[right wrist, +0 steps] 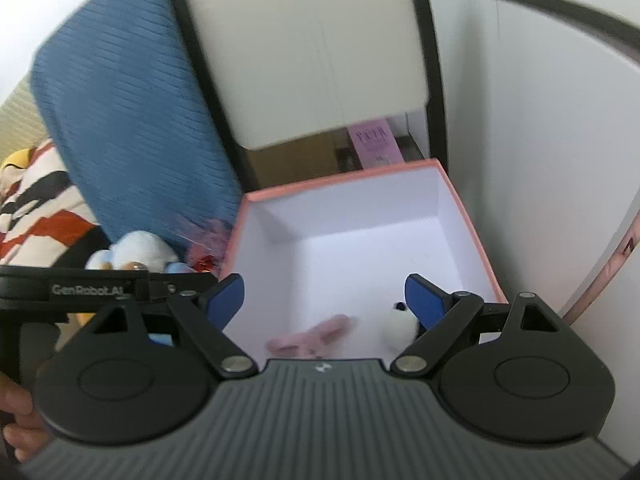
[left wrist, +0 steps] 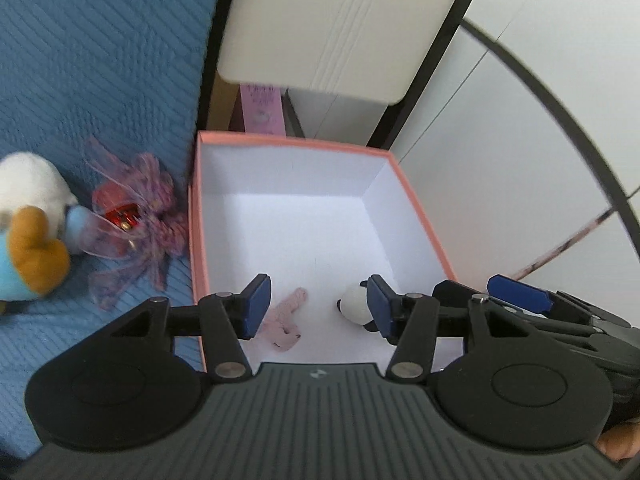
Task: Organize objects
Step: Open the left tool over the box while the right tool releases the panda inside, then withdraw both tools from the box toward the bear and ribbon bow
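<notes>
1. Jaws of both grippers stand apart and hold nothing. The left gripper (left wrist: 318,306) hovers over the near end of the pink box (left wrist: 296,143); the right gripper (right wrist: 326,300) is spread wider, above the same end.
2. Two small toys already lie on the white floor of the box: a pink plush toy (left wrist: 289,317) lying flat, and a black-and-white panda figure (left wrist: 356,305) just beside it, towards the right wall. They are apart, not touching.
3. Items not yet stowed lie on the blue quilted bed cover (left wrist: 100,60) left of the box: a red ornament with a sheer pink ribbon bow (left wrist: 130,210) just beside the box wall, and a white-and-blue plush bird (left wrist: 34,232) further left, touching the ribbon's edge.
4. Handling, ribbon ornament (judged): light; the gauze is limp and slippery and would slide out of a pinch. The red core looks hard and possibly brittle. Take hold at the knot where ribbon meets core, with a gentle squeeze.
5. Handling, plush bird (judged): light, soft and compressible, with no breakage risk. It is bulkier than the other items, so a wide spread of the jaws across the body or the neck suits it; the fabric should give good friction.
6. Progress (judged): partly done; the ribbon ornament, nearest the box, is the likely next pick.
</notes>
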Action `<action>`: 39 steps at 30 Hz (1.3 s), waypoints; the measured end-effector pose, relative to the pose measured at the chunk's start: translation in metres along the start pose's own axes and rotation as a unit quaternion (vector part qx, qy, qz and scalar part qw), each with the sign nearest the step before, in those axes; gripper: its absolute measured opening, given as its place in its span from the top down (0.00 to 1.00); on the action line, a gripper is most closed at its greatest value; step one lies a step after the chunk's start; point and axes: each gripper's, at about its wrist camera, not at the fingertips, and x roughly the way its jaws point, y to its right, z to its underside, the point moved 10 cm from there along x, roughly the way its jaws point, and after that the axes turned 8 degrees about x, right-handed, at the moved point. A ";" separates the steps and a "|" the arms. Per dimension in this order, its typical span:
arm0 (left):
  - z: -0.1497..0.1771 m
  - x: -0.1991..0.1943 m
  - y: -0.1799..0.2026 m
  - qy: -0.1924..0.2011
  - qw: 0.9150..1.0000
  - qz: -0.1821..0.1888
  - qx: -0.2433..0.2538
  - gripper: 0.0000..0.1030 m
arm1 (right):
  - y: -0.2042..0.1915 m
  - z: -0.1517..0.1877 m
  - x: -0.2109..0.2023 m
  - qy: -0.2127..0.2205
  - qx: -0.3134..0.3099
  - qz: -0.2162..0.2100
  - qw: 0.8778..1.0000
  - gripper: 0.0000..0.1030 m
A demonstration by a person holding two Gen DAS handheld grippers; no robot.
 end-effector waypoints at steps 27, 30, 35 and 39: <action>0.082 -0.202 -0.031 0.148 0.986 -0.056 0.056 0.42 | -0.086 0.105 -0.095 0.015 0.000 -0.036 0.999 0.14; 0.093 -0.211 -0.049 0.155 0.986 -0.058 0.026 0.42 | -0.090 0.114 -0.096 0.012 -0.007 -0.036 0.999 0.14; 0.112 -0.220 -0.072 0.158 0.984 -0.082 0.005 0.42 | -0.099 0.127 -0.091 -0.001 -0.005 -0.042 0.999 0.14; 0.130 -0.225 -0.086 0.160 0.982 -0.103 -0.010 0.42 | -0.112 0.145 -0.083 -0.016 -0.019 -0.045 0.999 0.14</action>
